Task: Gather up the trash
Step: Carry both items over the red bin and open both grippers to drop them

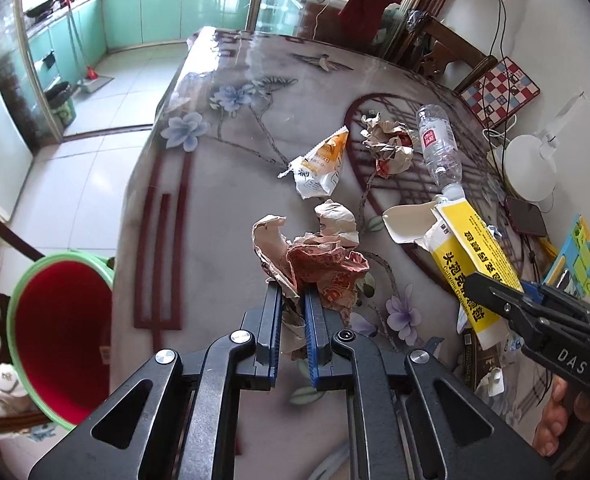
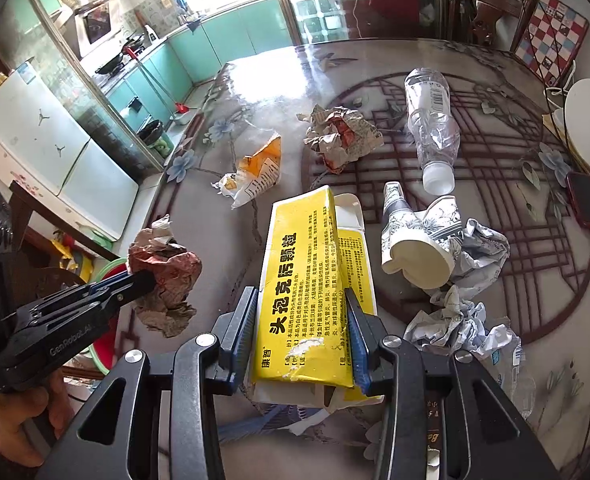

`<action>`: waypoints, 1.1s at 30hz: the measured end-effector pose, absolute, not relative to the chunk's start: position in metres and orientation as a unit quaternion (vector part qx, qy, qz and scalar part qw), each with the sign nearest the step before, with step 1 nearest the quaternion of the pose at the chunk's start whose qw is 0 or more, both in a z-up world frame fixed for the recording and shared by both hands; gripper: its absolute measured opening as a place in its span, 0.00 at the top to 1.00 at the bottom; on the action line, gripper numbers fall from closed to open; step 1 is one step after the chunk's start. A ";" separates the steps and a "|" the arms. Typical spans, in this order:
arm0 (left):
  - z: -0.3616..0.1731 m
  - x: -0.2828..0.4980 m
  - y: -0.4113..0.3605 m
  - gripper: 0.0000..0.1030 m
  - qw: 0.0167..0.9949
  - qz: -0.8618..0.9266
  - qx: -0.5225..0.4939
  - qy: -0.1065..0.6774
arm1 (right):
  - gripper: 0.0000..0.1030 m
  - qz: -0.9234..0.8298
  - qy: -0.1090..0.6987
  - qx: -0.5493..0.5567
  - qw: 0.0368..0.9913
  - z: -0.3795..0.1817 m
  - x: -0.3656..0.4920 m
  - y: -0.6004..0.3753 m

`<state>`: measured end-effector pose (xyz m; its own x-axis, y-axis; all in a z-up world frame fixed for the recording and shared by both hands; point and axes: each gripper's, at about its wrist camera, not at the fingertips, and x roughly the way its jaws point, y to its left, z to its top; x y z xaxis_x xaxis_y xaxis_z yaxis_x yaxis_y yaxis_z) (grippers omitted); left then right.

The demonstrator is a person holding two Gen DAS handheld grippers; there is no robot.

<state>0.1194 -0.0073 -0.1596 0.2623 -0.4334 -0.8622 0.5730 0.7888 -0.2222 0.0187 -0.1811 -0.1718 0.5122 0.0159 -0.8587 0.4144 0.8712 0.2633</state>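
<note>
Two grippers tilt steeply down over the table [image 1: 199, 208], each carried in a hand. The left gripper [image 1: 294, 300] has its jaws pinched narrow on a crumpled red-and-tan wrapper [image 1: 315, 260], which bulges out past its fingertips. The right gripper [image 2: 301, 320] clamps a flattened yellow box [image 2: 311, 280] at middling width, a pad pressed to each long edge; part of a hand [image 2: 19, 420] shows under the left gripper's body in the right wrist view.

Taking the yellow box as landmark: just to its right lie a crushed paper cup [image 2: 415, 248] and balls of white printed paper [image 2: 463, 320]; beyond it lie a clear plastic bottle [image 2: 431, 128] on its side, a crumpled newspaper wad [image 2: 343, 136] and an orange-and-white snack bag [image 2: 255, 172]. To its left, past the table's edge, stands a red bin with a green rim [image 1: 59, 328].

The table wears a glossy floral cover with a dark red lattice pattern. Behind it a kitchen with teal cabinets [image 1: 167, 8] opens, floored in pale tiles
</note>
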 end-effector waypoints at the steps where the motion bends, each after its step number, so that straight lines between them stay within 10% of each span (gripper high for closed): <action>1: -0.158 0.119 -0.006 0.90 0.792 -0.318 0.066 0.517 | 0.62 -0.118 0.478 0.224 0.841 -0.170 0.019 -0.180; 33: -0.160 0.154 0.145 0.90 0.834 -0.181 0.028 0.521 | 0.62 0.013 0.468 0.164 0.868 -0.136 0.087 -0.053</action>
